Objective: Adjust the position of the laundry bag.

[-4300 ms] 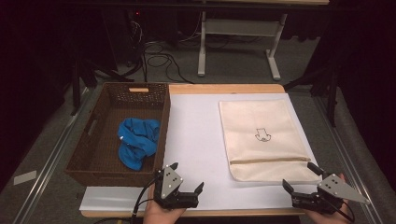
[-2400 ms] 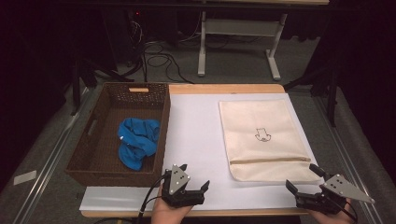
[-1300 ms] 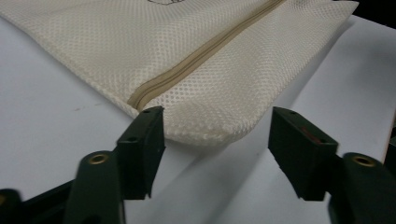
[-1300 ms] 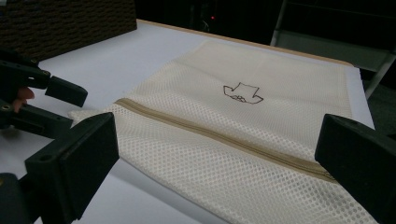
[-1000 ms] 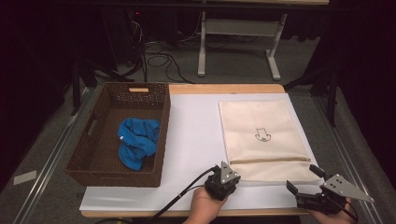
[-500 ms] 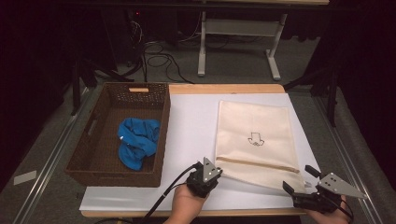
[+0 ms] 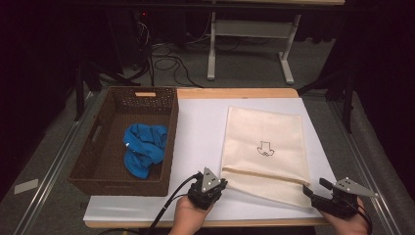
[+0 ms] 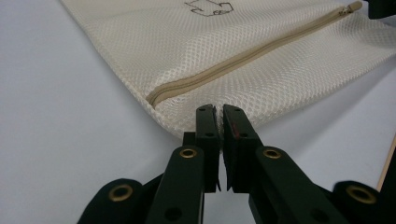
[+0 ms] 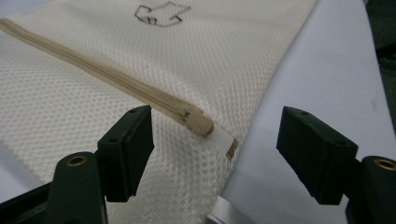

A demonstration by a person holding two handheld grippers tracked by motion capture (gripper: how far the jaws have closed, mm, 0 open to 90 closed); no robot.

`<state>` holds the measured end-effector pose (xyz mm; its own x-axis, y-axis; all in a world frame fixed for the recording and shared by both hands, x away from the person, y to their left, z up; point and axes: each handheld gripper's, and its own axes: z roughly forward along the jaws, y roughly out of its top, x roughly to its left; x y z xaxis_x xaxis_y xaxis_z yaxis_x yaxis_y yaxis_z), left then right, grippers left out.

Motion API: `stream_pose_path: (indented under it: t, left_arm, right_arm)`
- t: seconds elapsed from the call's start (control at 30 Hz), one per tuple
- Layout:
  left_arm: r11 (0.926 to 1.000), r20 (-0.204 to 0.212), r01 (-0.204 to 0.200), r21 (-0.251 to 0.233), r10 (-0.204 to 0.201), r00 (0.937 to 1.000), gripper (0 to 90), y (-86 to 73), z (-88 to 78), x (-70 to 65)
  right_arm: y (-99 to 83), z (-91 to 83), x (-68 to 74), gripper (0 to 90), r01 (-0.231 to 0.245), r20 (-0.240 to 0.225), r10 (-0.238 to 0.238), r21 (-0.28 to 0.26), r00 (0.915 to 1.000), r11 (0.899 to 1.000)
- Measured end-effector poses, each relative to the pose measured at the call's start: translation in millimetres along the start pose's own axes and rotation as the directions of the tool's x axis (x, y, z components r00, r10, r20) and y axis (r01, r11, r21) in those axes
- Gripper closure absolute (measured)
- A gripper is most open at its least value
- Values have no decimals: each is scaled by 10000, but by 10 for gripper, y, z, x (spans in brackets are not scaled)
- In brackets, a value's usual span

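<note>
Mesh bag (image 7: 266, 152): cream, zippered, arrow print, flat on white sheet (image 7: 200, 132) | left gripper (image 8: 218, 114): jaws clamped on bag's near corner | right gripper (image 9: 215, 140): jaws just been closing, apart, straddling zipper end, no contact.

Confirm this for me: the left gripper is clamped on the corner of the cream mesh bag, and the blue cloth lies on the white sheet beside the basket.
Not quite. The blue cloth lies inside the brown wicker basket, not on the white sheet, as the high view shows. The rest holds: the left gripper is clamped on the corner of the cream mesh bag.
</note>
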<state>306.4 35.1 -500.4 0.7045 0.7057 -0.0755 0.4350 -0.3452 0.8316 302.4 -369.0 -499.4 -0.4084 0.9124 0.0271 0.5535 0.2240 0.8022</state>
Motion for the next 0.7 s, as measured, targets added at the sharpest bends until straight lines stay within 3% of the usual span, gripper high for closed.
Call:
stream_pose_path:
  t: [0.1, 0.17, 0.2, 0.23, 0.5, 0.6, 0.7]
  left_arm:
    - [9999, 22, -114, 123, 114, 9999, 852, -7, 2, -6]
    - [9998, 52, -83, 163, 82, 10000, 852, -12, 4, 0]
    - [9998, 52, -83, 163, 82, 10000, 852, -12, 4, 0]
    - [9998, 40, -97, 178, 96, 9999, 852, -14, 7, 0]
    - [9994, 64, -80, 347, 78, 9999, 853, -30, 31, -4]
    - [9993, 44, -55, 367, 53, 10000, 854, -30, 17, 5]
    - [9990, 4, -2, 452, 2, 10000, 855, -34, 12, 9]
  right_arm:
    - [-30, 52, -13, 359, -123, -65, 125, 430, 9999, 9990]
    - [-40, 73, 8, 481, -90, -135, 100, 735, 9999, 9973]
    - [-40, 73, 8, 481, -90, -135, 100, 735, 9999, 9973]
    - [-33, 89, 25, 546, -15, -149, 27, 820, 9999, 9966]
    - [-11, 109, 63, 694, 61, 138, -75, 1005, 9999, 9949]
    - [22, 137, 107, 794, 285, 120, -300, 1149, 9995, 9930]
    - [34, 151, 133, 814, 280, 153, -300, 1158, 9994, 9929]
